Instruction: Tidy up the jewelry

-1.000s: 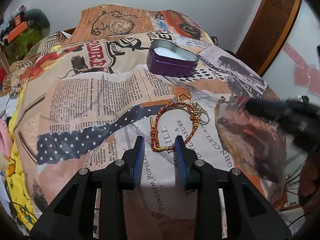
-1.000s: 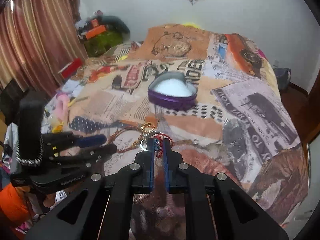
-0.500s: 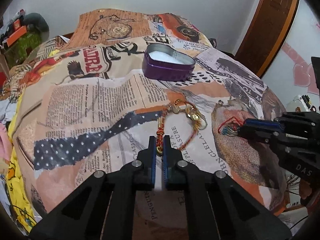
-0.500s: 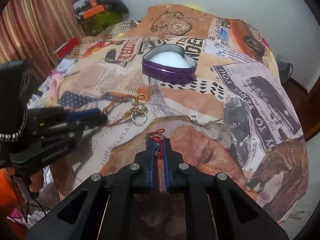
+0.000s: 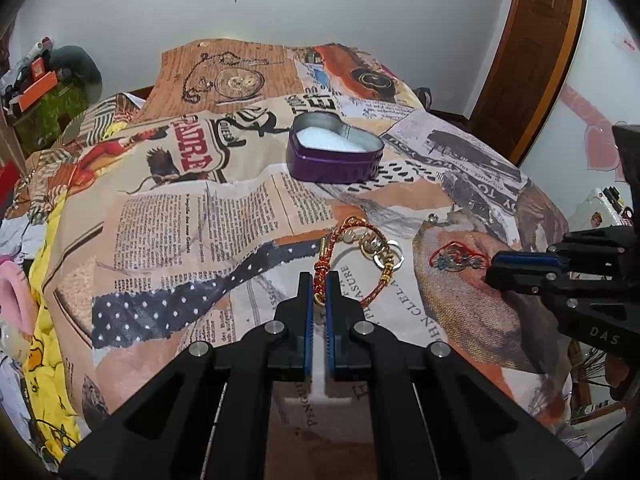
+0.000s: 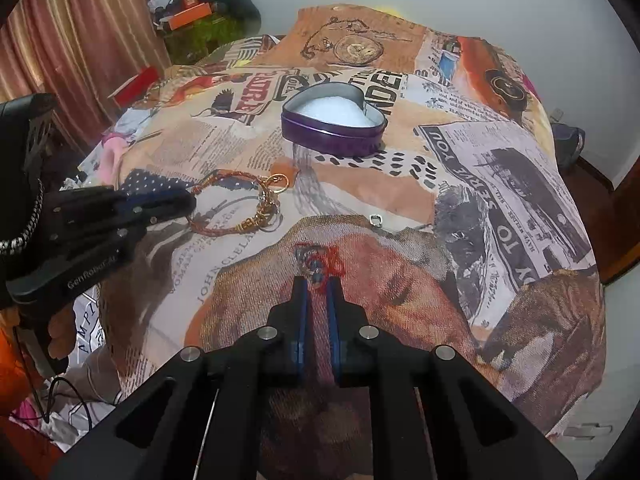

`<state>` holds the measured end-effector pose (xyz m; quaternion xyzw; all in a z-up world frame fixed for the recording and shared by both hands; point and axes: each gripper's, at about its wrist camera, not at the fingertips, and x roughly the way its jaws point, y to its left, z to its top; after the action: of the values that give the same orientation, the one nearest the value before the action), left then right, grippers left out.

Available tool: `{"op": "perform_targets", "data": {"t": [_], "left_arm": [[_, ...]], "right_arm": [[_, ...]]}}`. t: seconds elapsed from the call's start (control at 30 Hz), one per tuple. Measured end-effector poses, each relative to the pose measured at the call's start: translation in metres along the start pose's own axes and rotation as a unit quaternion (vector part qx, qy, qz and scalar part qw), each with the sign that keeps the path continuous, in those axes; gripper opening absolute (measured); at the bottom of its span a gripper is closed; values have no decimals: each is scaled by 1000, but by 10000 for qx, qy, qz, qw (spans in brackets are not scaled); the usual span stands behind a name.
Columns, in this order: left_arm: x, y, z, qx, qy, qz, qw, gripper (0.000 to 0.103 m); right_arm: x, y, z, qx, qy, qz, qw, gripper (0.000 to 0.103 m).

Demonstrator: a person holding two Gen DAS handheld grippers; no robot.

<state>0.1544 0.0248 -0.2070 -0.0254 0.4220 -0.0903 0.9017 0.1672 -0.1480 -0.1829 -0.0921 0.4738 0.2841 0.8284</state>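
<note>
1. Nearest my left gripper [image 5: 319, 286], the jaws are nearly together, pinching the knotted end of the red-and-gold bracelet [image 5: 352, 258]. A second ago they stood wide apart on either side of that end.
2. The bracelet lies on the collage-print cloth [image 5: 180, 216] as a loop, its long axis running away from my fingers towards the far right, with the gold rings [image 5: 380, 250] at the far side.
3. My right gripper [image 6: 317, 280] has its jaws parted by a narrow gap, with the small red-thread charm [image 6: 318, 262] lying on the cloth at the tips. It was clamped between them half a second ago; I cannot tell whether the pads still touch it.
4. A small silver ring [image 6: 375, 220] sits apart on the cloth just beyond the charm (nothing else lies between it and the tin).
5. Further off stands the purple heart-shaped tin [image 5: 334, 154], open, white lining showing, well apart from both pieces, with no object on the cloth between.
6. Beyond it are the white wall and, at far left, a cluttered shelf [image 6: 192, 4].
</note>
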Motion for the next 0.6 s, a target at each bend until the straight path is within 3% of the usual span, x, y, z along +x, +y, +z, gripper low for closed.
{"op": "perform_targets", "data": {"t": [0.13,0.43,0.53,0.6], "left_arm": [[-4,-4,1,60,-64,38,10000,4],[-9,-12,3,227,-145,55,9996,4],[-8,-15,3,280,-139,51,9995,4],[-6,-16,2,283,-113,30,9995,4]], "right_arm": [[1,-6,-1,139,-50,145,9998,8],[5,-4,5,162,-54,6,9999,9],[8,-4,6,58,-52,-154,9999,19],[9,-7,7,74,-72,-172,9998,33]]}}
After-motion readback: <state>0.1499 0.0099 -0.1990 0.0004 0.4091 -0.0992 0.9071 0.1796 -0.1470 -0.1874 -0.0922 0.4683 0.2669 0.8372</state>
